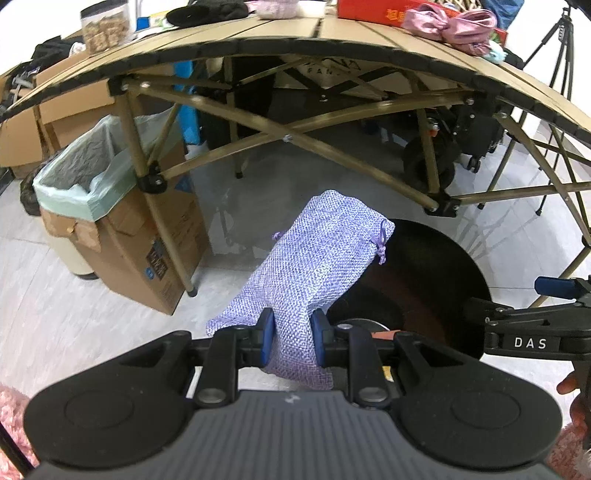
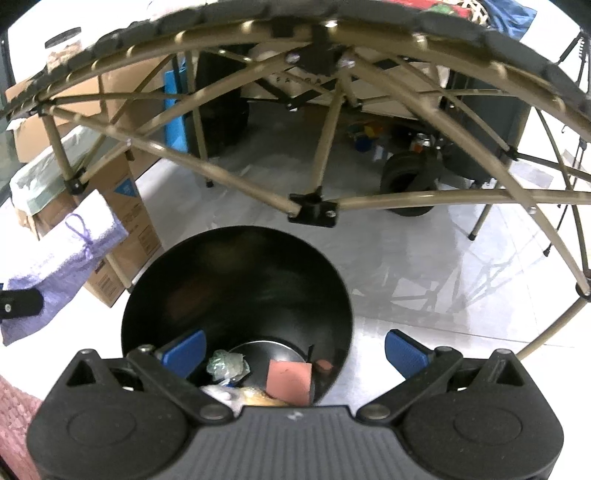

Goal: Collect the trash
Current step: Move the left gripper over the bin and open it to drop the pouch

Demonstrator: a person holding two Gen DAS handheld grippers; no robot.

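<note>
Lavender pouch unlabelled; "DAS" on right hand-held gripper.

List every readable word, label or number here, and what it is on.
"DAS": on the right claw's black body, seen from the left wrist.
"FAN", partly hidden: on a beige panel under the table.
Cardboard box labels: too blurred.
Red box print: unreadable.

Under my grippers the pale tiled floor carries a black bin, a bag-lined cardboard box and the folding desk, whose slatted top holds 1 jar.
</note>
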